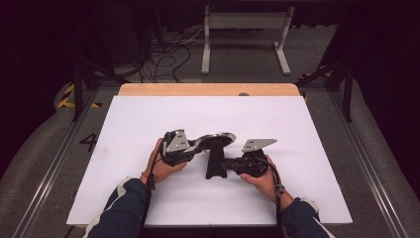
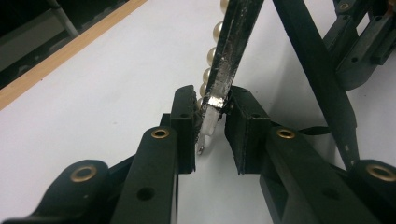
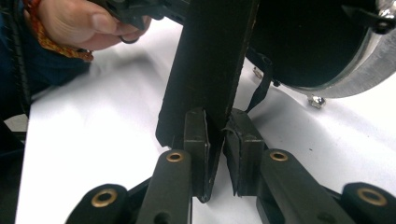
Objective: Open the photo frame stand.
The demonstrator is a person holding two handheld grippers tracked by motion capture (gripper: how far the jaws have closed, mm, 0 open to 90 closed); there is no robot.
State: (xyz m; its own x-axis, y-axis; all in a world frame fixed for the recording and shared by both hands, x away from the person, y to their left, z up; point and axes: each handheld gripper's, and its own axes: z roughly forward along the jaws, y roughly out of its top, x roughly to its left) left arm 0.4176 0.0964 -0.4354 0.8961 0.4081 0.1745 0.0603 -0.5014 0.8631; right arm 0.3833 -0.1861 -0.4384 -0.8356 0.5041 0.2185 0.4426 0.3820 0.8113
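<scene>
Left gripper view puts the pearl-edged mirror [image 2: 229, 51] rim pinched between the left gripper [image 2: 212, 116] fingers, its black stand [image 3: 205, 65] clamped between the right gripper [image 3: 215, 135] fingers, so steady, matched pressure seems wisest.

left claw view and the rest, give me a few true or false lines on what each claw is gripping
1. The left claw is shut on the silver rim of the round object. True.
2. A row of pearls runs along that rim. True.
3. The right claw is open and holds nothing. False: it is shut on the black stand.
4. The object lies on a bare wooden top. False: it is over a white sheet; wood shows at the far edge.
5. Both hands are lifted clear of the claws. False: the left hand and right hand each hold one.
</scene>
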